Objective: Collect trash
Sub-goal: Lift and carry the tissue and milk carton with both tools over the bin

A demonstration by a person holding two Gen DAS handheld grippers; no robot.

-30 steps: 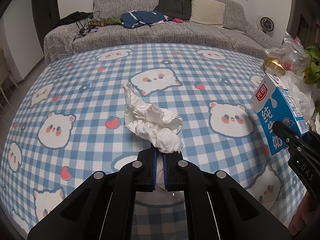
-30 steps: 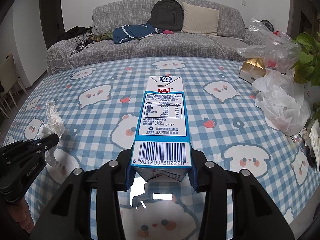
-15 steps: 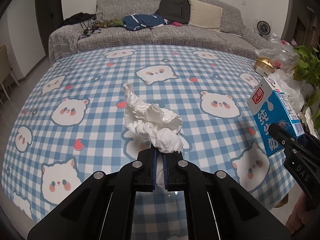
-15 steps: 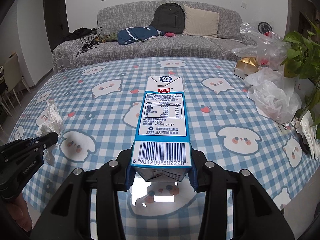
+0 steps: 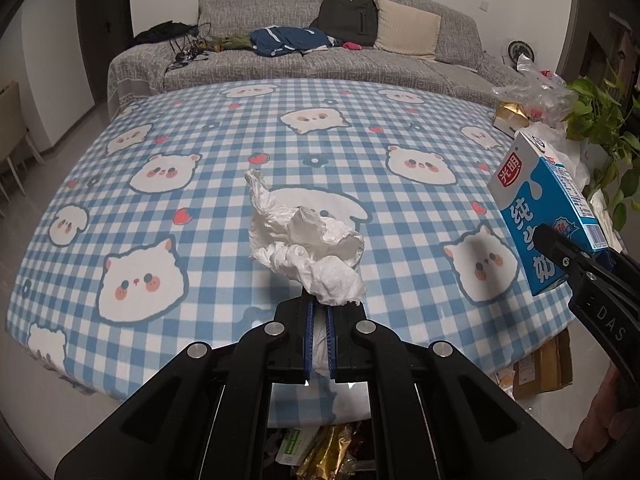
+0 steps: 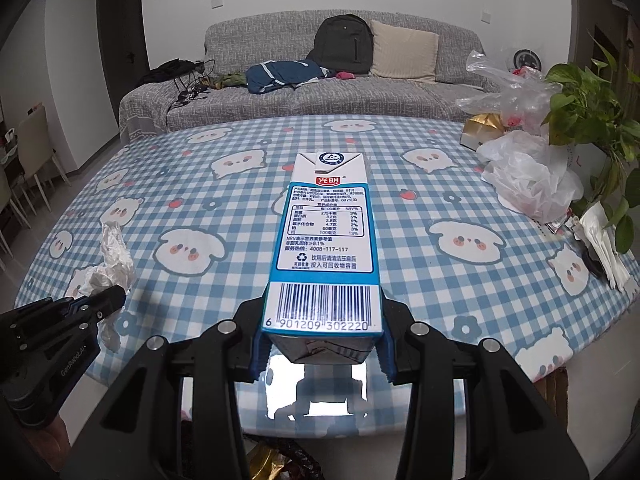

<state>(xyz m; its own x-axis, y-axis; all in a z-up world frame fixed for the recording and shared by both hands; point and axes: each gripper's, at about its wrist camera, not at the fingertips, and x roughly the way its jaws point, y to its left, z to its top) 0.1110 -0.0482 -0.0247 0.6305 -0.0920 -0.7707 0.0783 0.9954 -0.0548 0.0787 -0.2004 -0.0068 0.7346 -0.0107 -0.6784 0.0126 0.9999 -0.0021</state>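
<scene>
Left gripper: jaws pinched tight on a crumpled white tissue, which bunches up above the blue pads. Right gripper: jaws clamped on the base of a blue-and-white carton, barcode end nearest the camera, top pointing away toward the sofa.

Both items are held in the air above the near edge of the table, which is covered in a blue checked cloth with animal faces. From the left wrist view the carton sits to the right of the tissue; from the right wrist view the tissue and left gripper sit to the left of the carton.

Below the table's near edge: wrappers and gold foil, container unclear. On the table's right side: plastic bags, a gold box, a leafy plant. Beyond the table, the sofa carries a backpack, a cushion and clothes.
</scene>
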